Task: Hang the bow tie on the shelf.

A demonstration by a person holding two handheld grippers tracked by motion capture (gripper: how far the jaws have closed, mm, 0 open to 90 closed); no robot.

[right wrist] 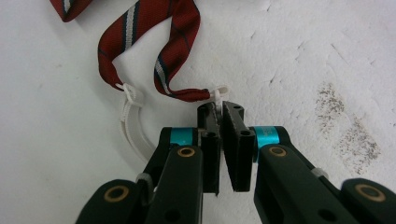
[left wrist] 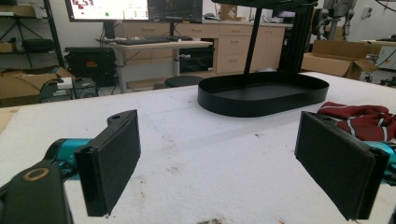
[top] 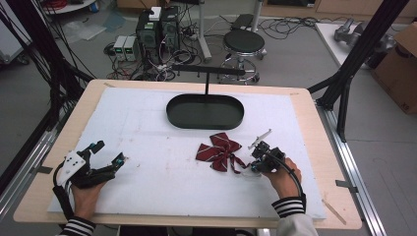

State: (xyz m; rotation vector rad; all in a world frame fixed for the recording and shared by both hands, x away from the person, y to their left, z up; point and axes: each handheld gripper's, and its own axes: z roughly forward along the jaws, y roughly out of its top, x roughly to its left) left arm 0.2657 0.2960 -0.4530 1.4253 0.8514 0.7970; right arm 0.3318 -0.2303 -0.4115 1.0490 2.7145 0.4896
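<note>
In the high view, a white foam sheet (top: 147, 147) is seen covering a pale wooden table (top: 305, 105). A black oval metal tray (top: 205, 111) with an upright T-shaped stand is set at the far middle of the sheet. A dark red striped fabric bow tie (top: 219, 150) lies near of the tray, slightly to the right. The right gripper (top: 259, 156) is held just right of the bow tie, its jaws drawn together at the tie's white plastic strap. The left gripper (top: 109, 153) is held at the near left of the sheet, well apart from the tie, with its jaws spread wide and nothing between them.

In the left gripper view, the two black padded jaws are seen far apart over the bare foam. The black tray (left wrist: 262, 93) stands beyond them, and the bow tie (left wrist: 359, 119) lies at the right, behind the right-hand jaw.

In the right gripper view, the jaws are nearly closed on the white plastic clasp (right wrist: 217, 97) at the end of one red striped band (right wrist: 175, 60). A curved white plastic strap (right wrist: 133, 126) lies on the foam to the left of the jaws.
</note>
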